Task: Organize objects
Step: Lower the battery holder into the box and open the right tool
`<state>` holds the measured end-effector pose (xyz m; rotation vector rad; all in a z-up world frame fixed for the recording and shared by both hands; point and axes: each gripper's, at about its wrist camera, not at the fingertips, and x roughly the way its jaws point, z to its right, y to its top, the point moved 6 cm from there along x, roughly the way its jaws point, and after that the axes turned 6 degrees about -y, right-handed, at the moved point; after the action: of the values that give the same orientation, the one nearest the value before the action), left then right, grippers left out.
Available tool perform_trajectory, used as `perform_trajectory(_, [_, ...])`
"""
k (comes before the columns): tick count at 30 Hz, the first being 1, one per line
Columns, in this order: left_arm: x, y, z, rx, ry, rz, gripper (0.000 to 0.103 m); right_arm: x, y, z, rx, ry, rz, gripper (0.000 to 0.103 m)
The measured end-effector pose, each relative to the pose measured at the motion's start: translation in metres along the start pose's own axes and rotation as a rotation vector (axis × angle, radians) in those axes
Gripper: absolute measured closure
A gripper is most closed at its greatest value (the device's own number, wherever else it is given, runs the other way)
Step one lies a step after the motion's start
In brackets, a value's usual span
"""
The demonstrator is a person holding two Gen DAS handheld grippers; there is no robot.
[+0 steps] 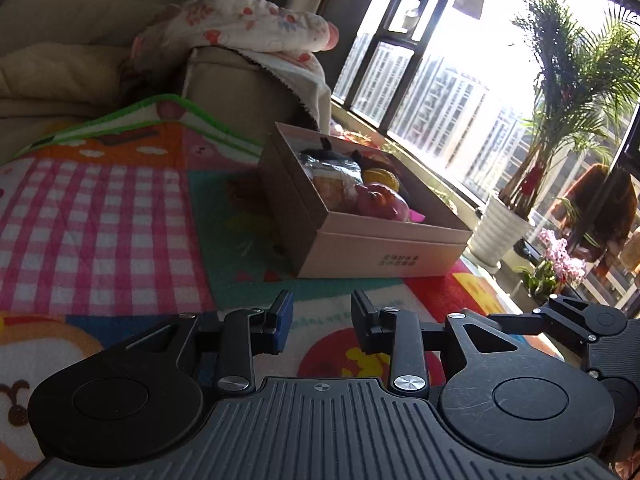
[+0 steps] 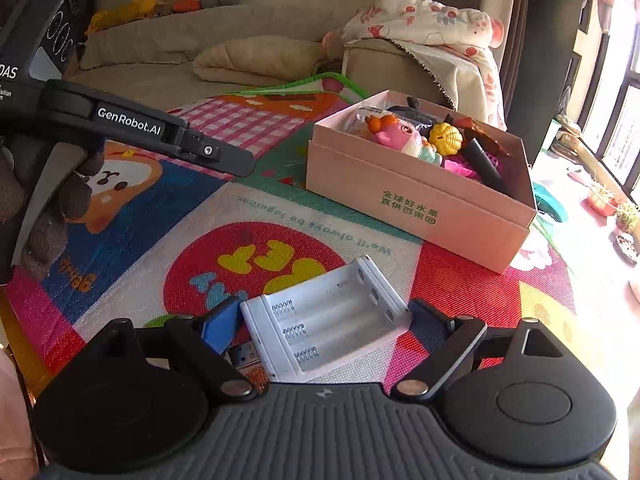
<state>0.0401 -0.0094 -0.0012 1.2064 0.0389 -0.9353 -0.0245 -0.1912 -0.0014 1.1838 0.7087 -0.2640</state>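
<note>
**A:** Biggest first: a beige sofa (image 2: 168,40) is running along the back, and a floral quilt (image 2: 424,20) is hanging over its armrest. In front of it a colourful cartoon play mat (image 2: 280,216) is covering the floor, with a potted palm (image 1: 560,92) standing by the window.

**B:** And the box?

**A:** A pink cardboard box (image 2: 416,208) with green lettering is sitting open on the mat, holding toys: a pink cartoon figure (image 2: 400,136), a yellow ribbed toy (image 2: 446,138), some darker bits I can't make out.

**B:** What are the grippers doing?

**A:** The right gripper (image 2: 324,324) is pointing down at a white battery holder (image 2: 324,320) with three empty spring slots, lying on the mat, near the box on its near side. Its fingers are standing apart on both sides of it; the left blue pad (image 2: 220,324) is looking right against its corner, the right one just off it, so not clamped. The left gripper (image 1: 322,320) is hovering over the mat, fingers a little apart, gripping nothing. In the right view a gloved hand (image 2: 44,200) is holding it.
</note>
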Motion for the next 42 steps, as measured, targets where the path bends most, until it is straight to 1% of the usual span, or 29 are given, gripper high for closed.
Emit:
perform_trajectory(2, [0.000, -0.002, -0.001, -0.004, -0.008, -0.002, 0.068, -0.007, 0.019, 0.014, -0.010, -0.060, 0.050, 0.014])
perform_trajectory(4, [0.001, -0.006, -0.001, -0.008, -0.014, -0.009, 0.068, -0.009, 0.042, 0.033, 0.014, -0.123, 0.097, 0.014])
perform_trajectory(6, [0.003, -0.010, -0.002, -0.015, -0.016, -0.014, 0.068, -0.004, 0.064, 0.057, 0.094, -0.169, 0.125, 0.014])
perform_trajectory(7, [0.003, -0.011, -0.003, -0.020, -0.017, -0.017, 0.068, 0.002, 0.075, 0.072, 0.159, -0.186, 0.133, 0.014])
perform_trajectory(8, [0.003, -0.013, -0.003, -0.026, -0.018, -0.019, 0.068, 0.009, 0.085, 0.086, 0.230, -0.189, 0.140, 0.014])
perform_trajectory(10, [0.003, -0.014, -0.005, -0.033, -0.015, -0.022, 0.068, 0.025, 0.098, 0.108, 0.369, -0.170, 0.143, 0.014])
perform_trajectory(12, [0.003, -0.015, -0.007, -0.036, -0.008, -0.023, 0.068, 0.047, 0.101, 0.126, 0.503, -0.138, 0.117, 0.013])
perform_trajectory(14, [0.002, -0.015, -0.010, -0.038, 0.000, -0.027, 0.068, 0.066, 0.096, 0.134, 0.574, -0.124, 0.071, 0.009])
perform_trajectory(17, [0.002, -0.016, -0.014, -0.040, 0.010, -0.034, 0.068, 0.071, 0.081, 0.139, 0.609, -0.122, 0.058, 0.009])
perform_trajectory(20, [0.003, -0.008, -0.014, -0.055, 0.000, -0.021, 0.068, 0.061, 0.063, 0.141, 0.586, -0.157, 0.063, 0.009])
perform_trajectory(22, [0.003, 0.006, -0.009, -0.055, -0.013, 0.011, 0.068, 0.053, 0.049, 0.139, 0.524, -0.193, 0.064, 0.009])
perform_trajectory(25, [0.008, 0.037, 0.000, -0.029, -0.004, 0.073, 0.068, 0.046, 0.030, 0.125, 0.374, -0.236, 0.054, 0.009])
perform_trajectory(27, [0.019, 0.053, 0.002, -0.022, 0.018, 0.083, 0.068, 0.048, 0.021, 0.114, 0.267, -0.264, 0.038, 0.014])
perform_trajectory(29, [0.039, 0.067, 0.000, -0.019, 0.064, 0.051, 0.068, 0.055, 0.015, 0.109, 0.217, -0.272, 0.007, 0.034])
perform_trajectory(31, [0.062, 0.071, -0.005, -0.015, 0.100, -0.016, 0.068, 0.063, 0.014, 0.109, 0.210, -0.266, -0.008, 0.040])
perform_trajectory(32, [0.071, 0.072, -0.008, -0.014, 0.120, -0.041, 0.068, 0.068, 0.014, 0.110, 0.208, -0.272, -0.008, 0.040])
perform_trajectory(33, [0.079, 0.071, -0.012, -0.013, 0.139, -0.065, 0.061, 0.072, 0.015, 0.112, 0.206, -0.279, -0.008, 0.040])
perform_trajectory(34, [0.084, 0.070, -0.014, -0.012, 0.149, -0.076, 0.059, 0.076, 0.015, 0.113, 0.203, -0.282, -0.007, 0.042])
perform_trajectory(35, [0.087, 0.069, -0.015, -0.007, 0.160, -0.083, 0.057, 0.080, 0.016, 0.113, 0.201, -0.260, -0.012, 0.042])
perform_trajectory(37, [0.087, 0.069, -0.016, 0.018, 0.186, -0.086, 0.051, 0.083, 0.018, 0.109, 0.191, -0.237, -0.004, 0.042])
perform_trajectory(39, [0.084, 0.069, -0.018, 0.057, 0.215, -0.089, 0.047, 0.088, 0.023, 0.101, 0.157, -0.219, 0.007, 0.042])
perform_trajectory(40, [0.082, 0.070, -0.020, 0.080, 0.232, -0.089, 0.046, 0.091, 0.028, 0.096, 0.144, -0.207, 0.011, 0.042])
perform_trajectory(42, [0.077, 0.075, -0.031, 0.104, 0.290, -0.075, 0.045, 0.101, 0.042, 0.083, 0.124, -0.185, 0.013, 0.041])
